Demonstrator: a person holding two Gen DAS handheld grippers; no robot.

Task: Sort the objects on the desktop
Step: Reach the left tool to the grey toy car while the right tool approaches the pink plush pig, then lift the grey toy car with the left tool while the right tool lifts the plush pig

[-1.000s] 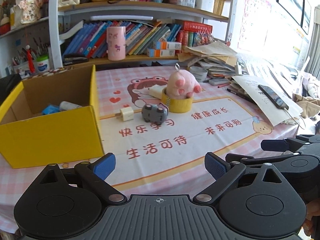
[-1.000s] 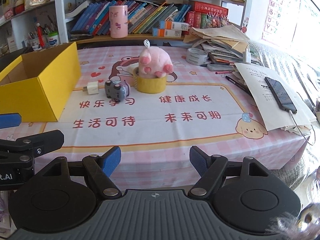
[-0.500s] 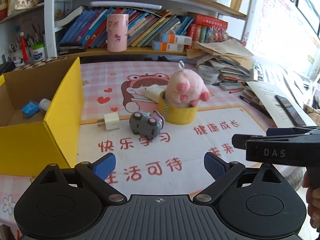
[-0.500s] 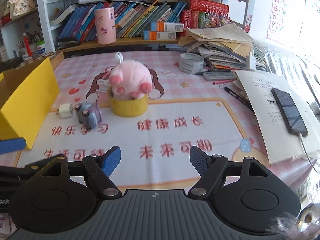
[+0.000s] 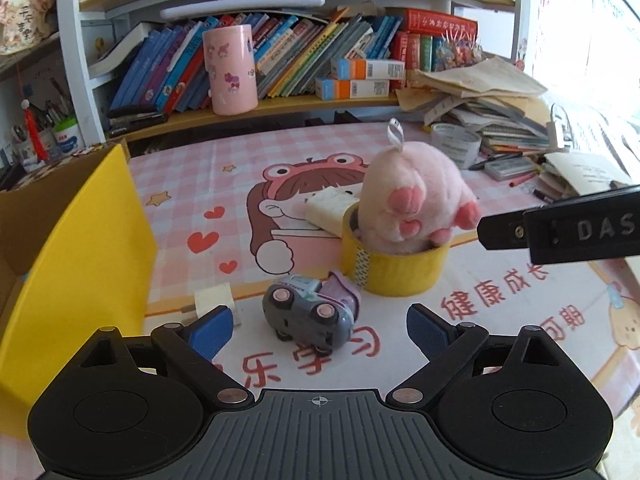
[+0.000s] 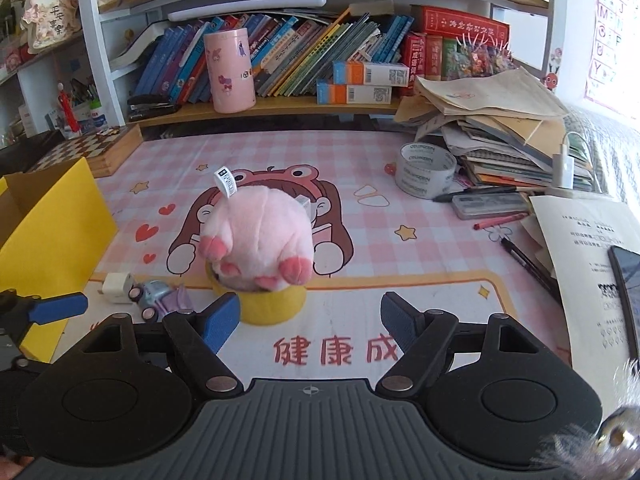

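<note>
A pink plush toy (image 5: 412, 196) (image 6: 258, 234) sits in a yellow tape roll (image 5: 394, 268) (image 6: 276, 306) on the printed desk mat. Just in front of it lies a grey toy car (image 5: 308, 314) (image 6: 154, 294) beside a white charger plug (image 5: 214, 300) (image 6: 116, 288). My left gripper (image 5: 320, 328) is open, and the car lies just beyond its blue fingertips. My right gripper (image 6: 310, 320) is open too, close before the tape roll, with nothing between its fingers. A white block (image 5: 330, 210) lies behind the roll.
A yellow cardboard box (image 5: 76, 264) (image 6: 48, 216) stands on the left. At the back right are a clear tape roll (image 6: 426, 170), pens, a paper stack (image 6: 500, 132) and a phone (image 6: 626, 280) on sheets. A bookshelf with a pink cylinder (image 5: 230, 70) lines the far edge.
Both grippers have moved forward over the mat toward the toys. The car now sits just past the left fingertips and the tape roll just past the right ones.
</note>
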